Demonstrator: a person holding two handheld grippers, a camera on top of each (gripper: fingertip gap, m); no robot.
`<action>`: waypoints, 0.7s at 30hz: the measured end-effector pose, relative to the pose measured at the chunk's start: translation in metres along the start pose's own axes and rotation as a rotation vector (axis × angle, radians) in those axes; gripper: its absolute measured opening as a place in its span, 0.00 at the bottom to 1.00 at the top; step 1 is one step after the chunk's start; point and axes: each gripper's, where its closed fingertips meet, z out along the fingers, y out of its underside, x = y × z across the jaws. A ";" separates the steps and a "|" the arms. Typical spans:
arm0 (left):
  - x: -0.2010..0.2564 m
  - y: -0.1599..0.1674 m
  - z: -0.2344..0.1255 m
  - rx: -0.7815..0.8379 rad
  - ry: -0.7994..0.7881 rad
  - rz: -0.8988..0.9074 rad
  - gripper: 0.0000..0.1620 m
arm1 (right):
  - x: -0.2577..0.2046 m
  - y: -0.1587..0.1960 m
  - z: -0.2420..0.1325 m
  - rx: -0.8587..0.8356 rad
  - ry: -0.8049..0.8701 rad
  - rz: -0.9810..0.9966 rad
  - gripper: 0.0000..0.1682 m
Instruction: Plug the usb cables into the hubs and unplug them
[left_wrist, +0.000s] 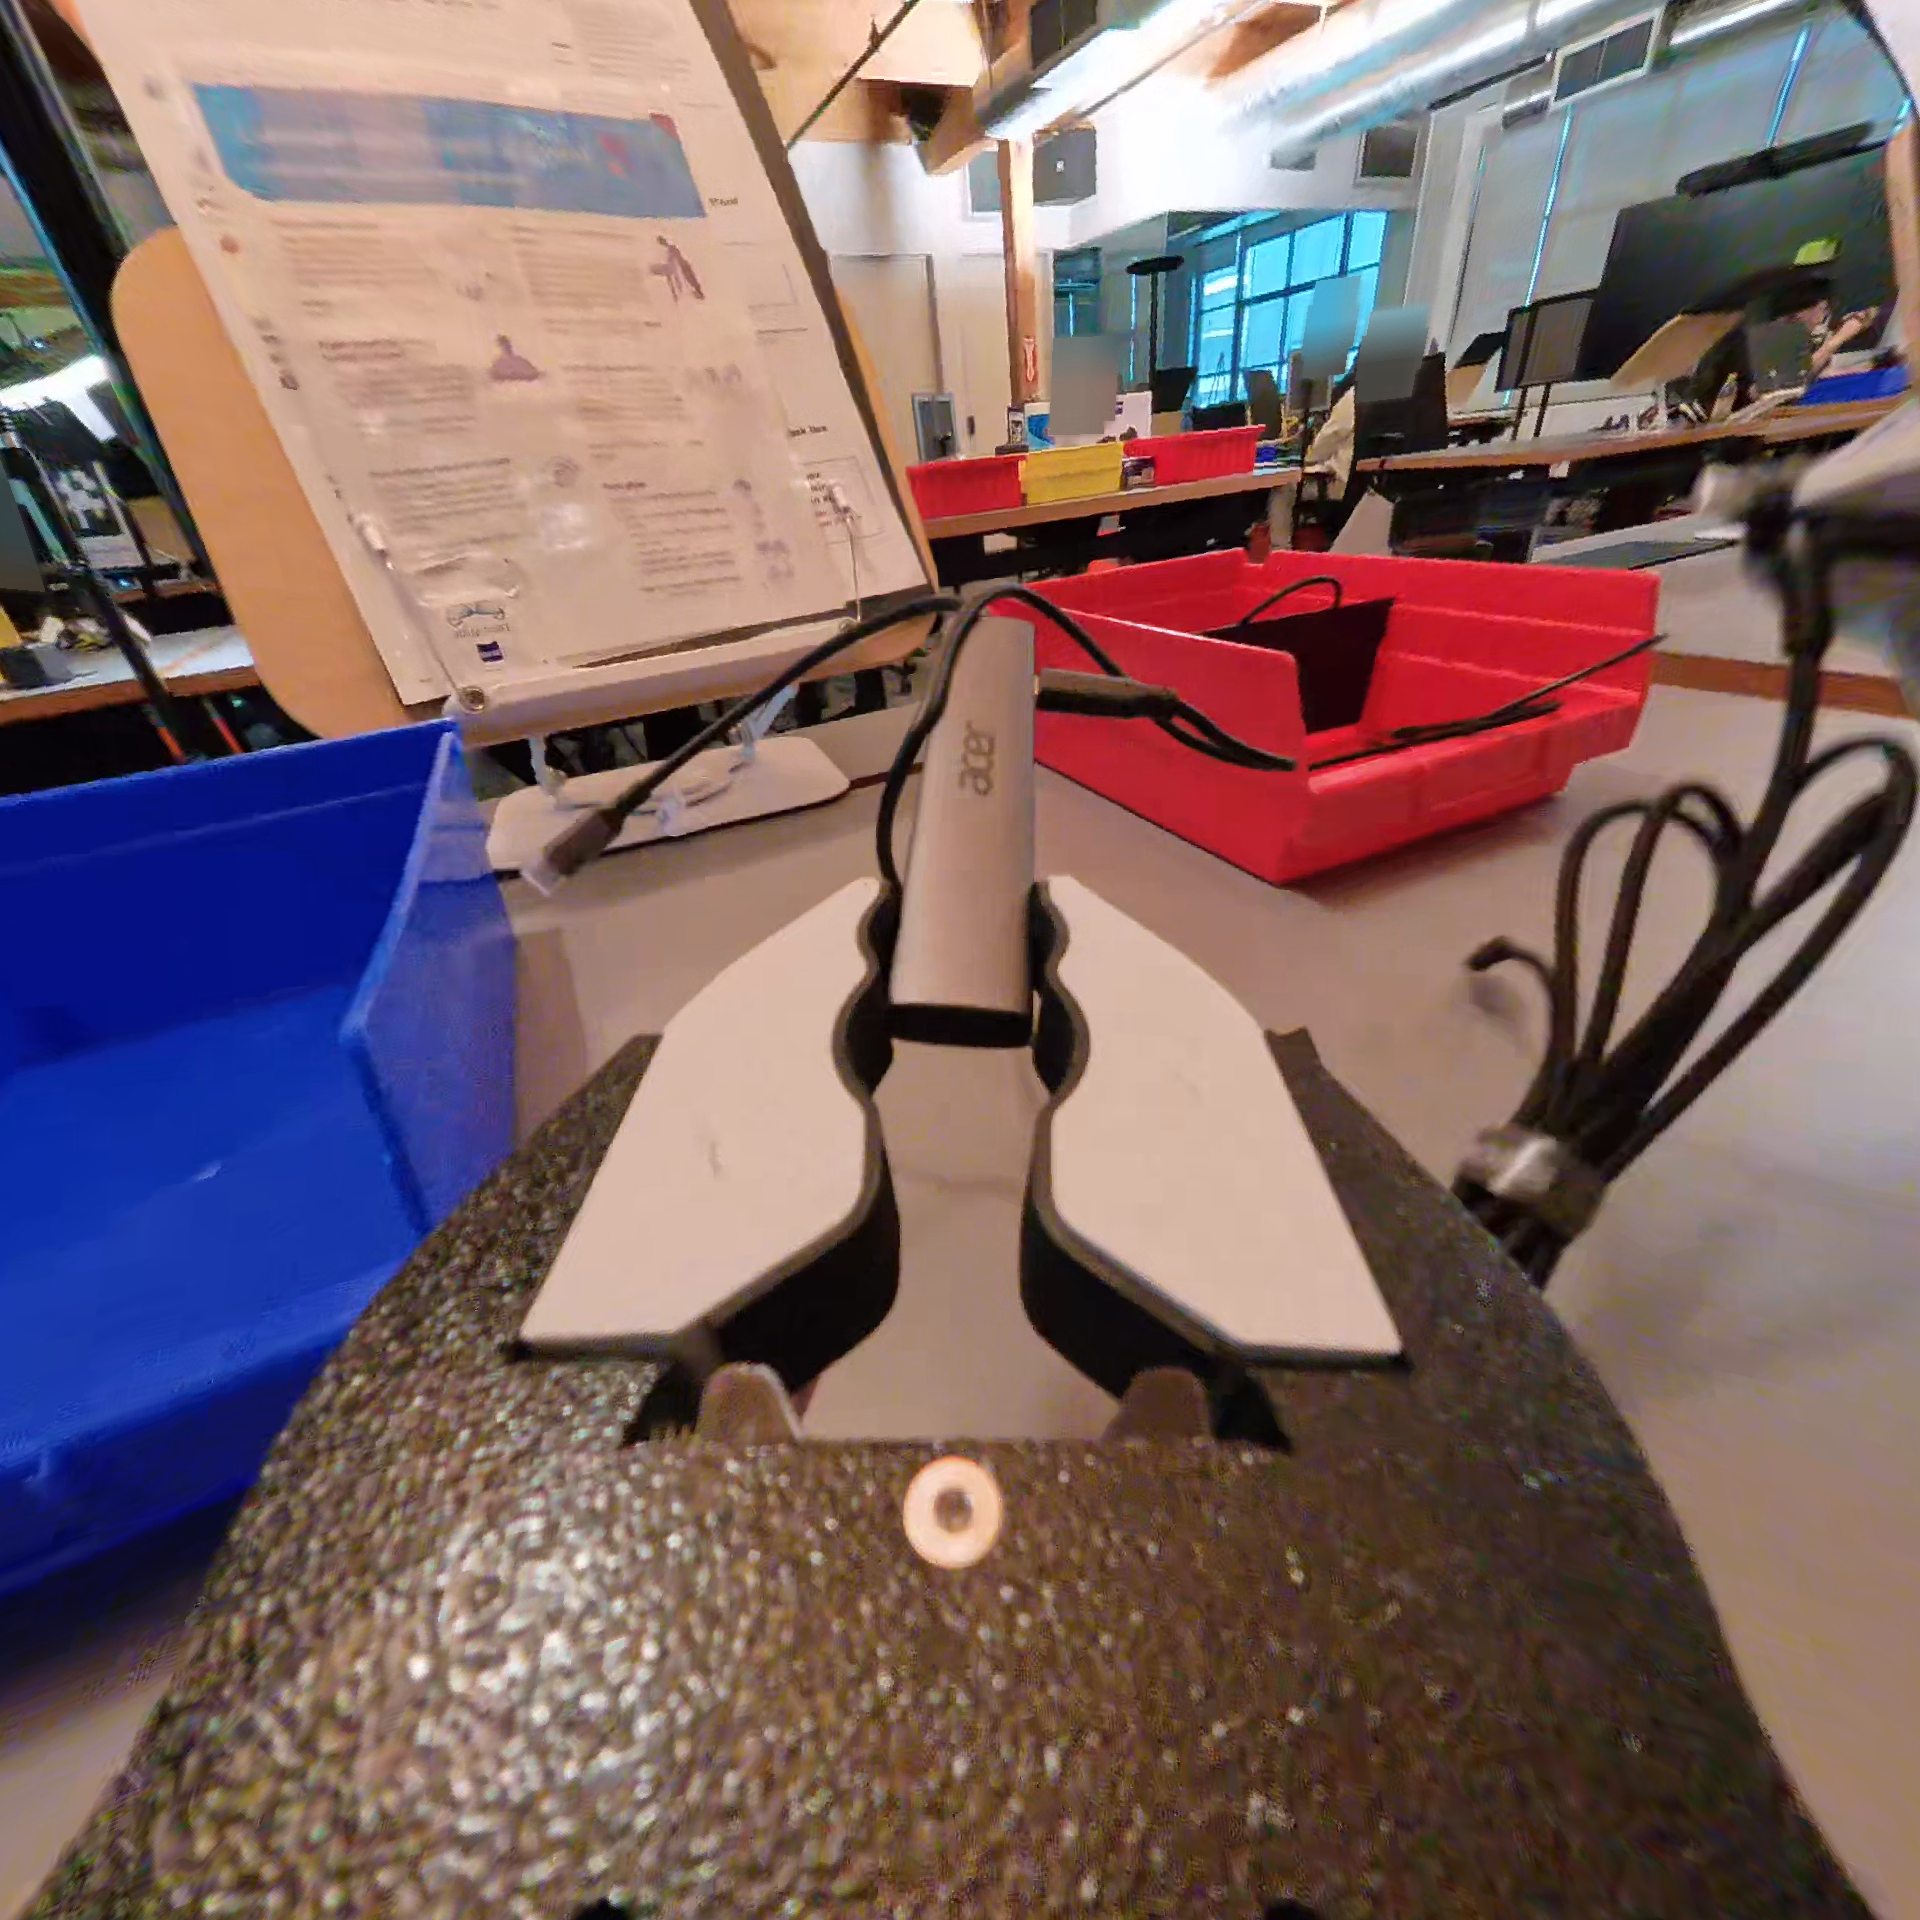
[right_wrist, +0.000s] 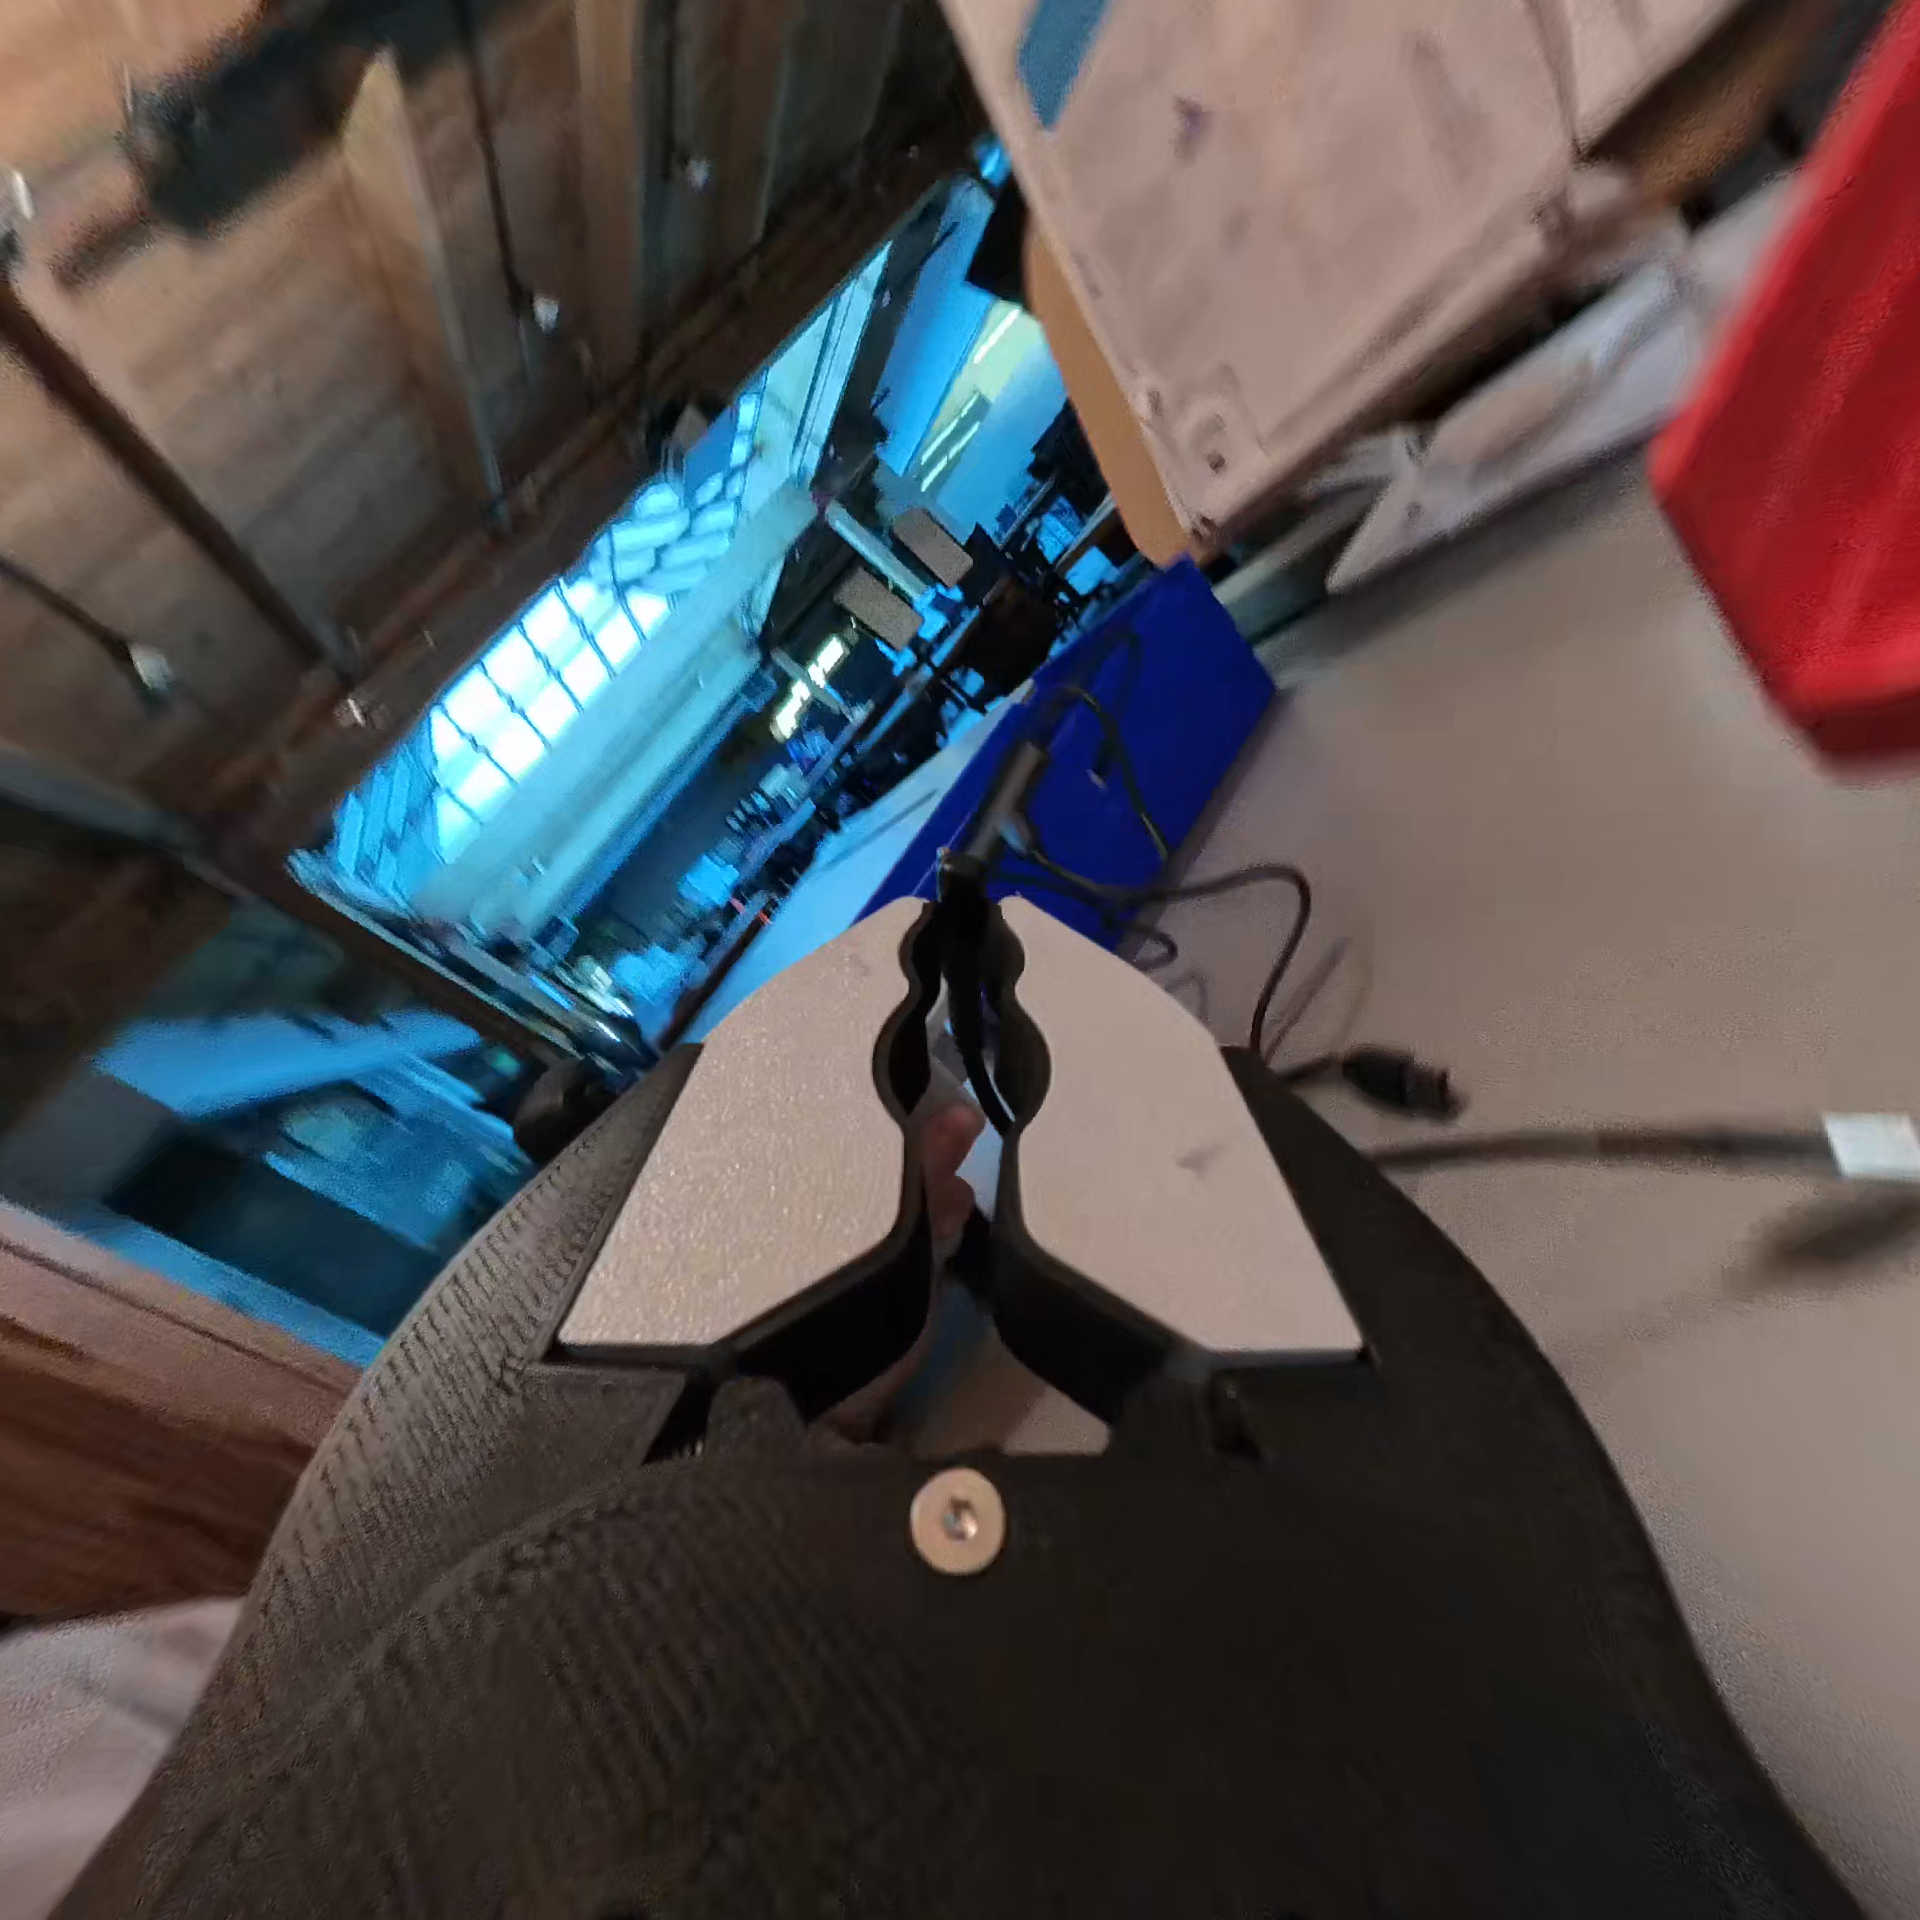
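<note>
My left gripper (left_wrist: 961, 904) is shut on the near end of a silver USB hub (left_wrist: 966, 810), which tilts up and away above the grey table. The hub's own black lead loops left to a loose plug (left_wrist: 582, 842). A black cable plug (left_wrist: 1101, 694) meets the hub's right side. My right gripper (right_wrist: 961, 914) is shut on a black cable (right_wrist: 966, 997), its plug end pointing at the distant hub (right_wrist: 1010, 792). In the left wrist view this gripper (left_wrist: 1849, 488) is blurred at the upper right, with a strapped cable bundle (left_wrist: 1704, 956) hanging below it.
A blue bin (left_wrist: 208, 1039) stands close on the left. A red bin (left_wrist: 1455, 790) with a black pouch (left_wrist: 1320, 644) stands behind the hub. A tilted document stand (left_wrist: 520, 364) is at the back left. Loose cable ends (right_wrist: 1392, 1081) lie on the table (right_wrist: 1558, 831). There is about 15 centimeters between the tips of the two grippers.
</note>
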 end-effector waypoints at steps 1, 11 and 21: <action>0.000 -0.001 0.000 0.002 -0.014 -0.001 0.15 | -0.012 -0.016 -0.003 -0.027 0.002 -0.085 0.05; -0.004 -0.004 -0.006 0.027 -0.029 0.002 0.14 | -0.024 -0.194 -0.006 0.071 0.116 -0.360 0.05; 0.002 -0.006 -0.003 0.032 0.012 0.035 0.14 | 0.101 -0.248 0.004 0.493 0.260 -0.030 0.05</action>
